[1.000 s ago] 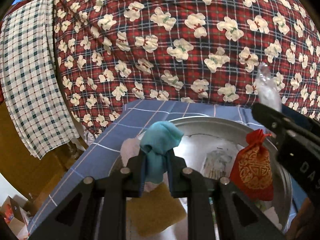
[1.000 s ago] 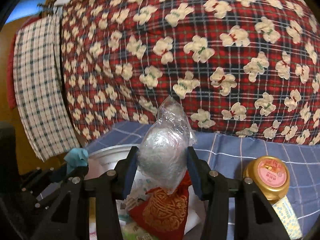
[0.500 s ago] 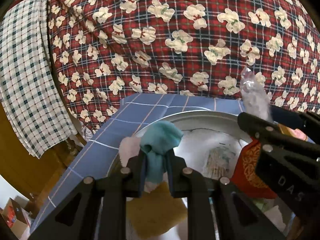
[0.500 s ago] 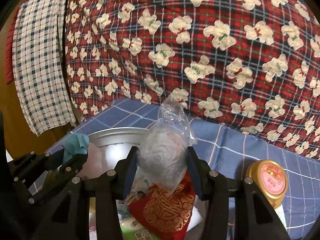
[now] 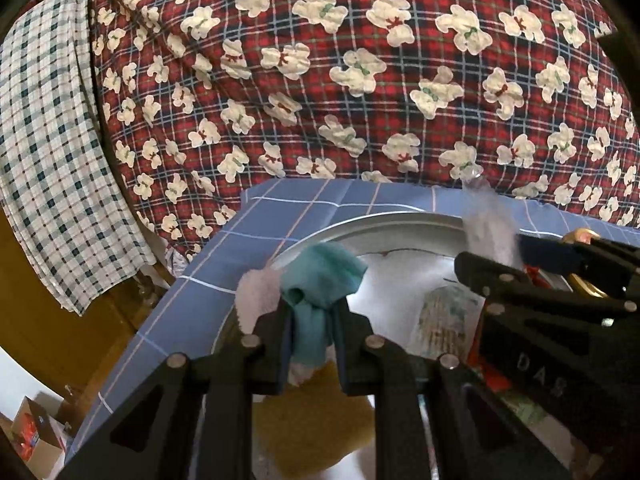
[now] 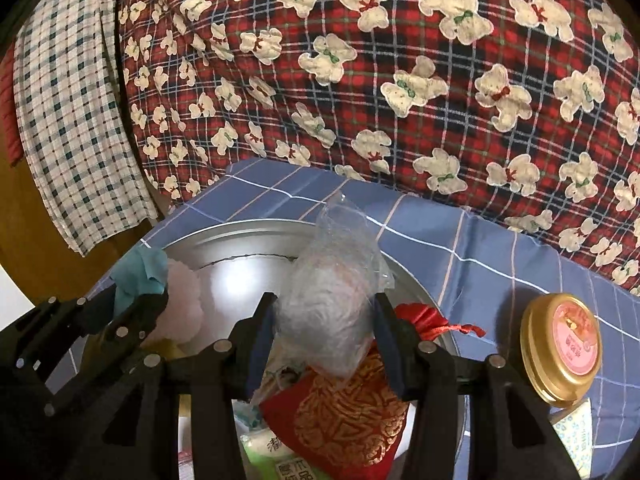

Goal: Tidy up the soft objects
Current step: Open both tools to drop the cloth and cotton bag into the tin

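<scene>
I hold both loads above the metal basin (image 6: 248,236), presumably for release inside it. My left gripper (image 5: 312,320) is clenched on a teal cloth (image 5: 320,276); my right gripper (image 6: 324,320) grasps a clear plastic bag (image 6: 332,292) of pale stuffing. The red pouch (image 6: 344,412) below is partly hidden; the bag's contents are unclear.

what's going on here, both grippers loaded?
Yes. A person is working two handheld grippers over a round metal basin on a blue checked cloth. The left gripper is shut on a teal cloth; the right gripper is clamped on a crumpled clear plastic bag. Both hang over the basin, which holds a red embroidered pouch and some packets. A gold-lidded jar sits outside it.
</scene>
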`<state>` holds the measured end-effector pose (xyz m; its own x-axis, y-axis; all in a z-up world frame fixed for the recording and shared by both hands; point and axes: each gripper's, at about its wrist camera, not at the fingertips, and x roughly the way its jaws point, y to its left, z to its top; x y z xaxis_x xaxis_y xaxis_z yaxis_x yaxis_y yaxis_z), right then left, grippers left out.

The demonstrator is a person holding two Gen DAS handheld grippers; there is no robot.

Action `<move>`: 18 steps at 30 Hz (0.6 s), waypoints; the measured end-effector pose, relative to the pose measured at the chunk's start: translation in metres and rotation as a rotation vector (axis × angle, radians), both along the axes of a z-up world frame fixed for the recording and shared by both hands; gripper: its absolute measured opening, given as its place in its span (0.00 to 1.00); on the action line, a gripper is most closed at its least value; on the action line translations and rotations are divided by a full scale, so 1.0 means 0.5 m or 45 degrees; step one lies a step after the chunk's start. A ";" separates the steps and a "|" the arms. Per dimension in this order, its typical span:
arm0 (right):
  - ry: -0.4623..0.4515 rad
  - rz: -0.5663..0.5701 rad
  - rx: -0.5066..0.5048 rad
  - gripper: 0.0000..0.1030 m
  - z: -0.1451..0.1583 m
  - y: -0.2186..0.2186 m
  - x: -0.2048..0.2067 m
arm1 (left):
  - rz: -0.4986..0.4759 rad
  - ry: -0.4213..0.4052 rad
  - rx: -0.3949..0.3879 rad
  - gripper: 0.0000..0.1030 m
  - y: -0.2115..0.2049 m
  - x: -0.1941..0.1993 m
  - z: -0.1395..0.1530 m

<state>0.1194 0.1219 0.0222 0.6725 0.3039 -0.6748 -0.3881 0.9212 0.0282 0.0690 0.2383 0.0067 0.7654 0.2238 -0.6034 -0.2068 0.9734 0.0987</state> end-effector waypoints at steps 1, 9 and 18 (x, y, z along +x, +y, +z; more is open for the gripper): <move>0.001 0.000 0.008 0.49 0.002 -0.002 0.000 | -0.010 0.006 -0.003 0.15 -0.001 0.001 -0.001; 0.004 -0.022 0.047 0.49 0.040 -0.014 0.027 | -0.082 0.028 -0.022 0.15 -0.004 0.041 0.041; 0.220 -0.022 0.073 0.49 0.014 -0.006 0.100 | -0.087 0.231 -0.084 0.15 0.009 0.139 0.009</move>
<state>0.1694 0.1189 0.0294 0.5535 0.3347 -0.7626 -0.3569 0.9227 0.1459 0.1386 0.2430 0.0111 0.6548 0.1306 -0.7444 -0.1248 0.9901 0.0639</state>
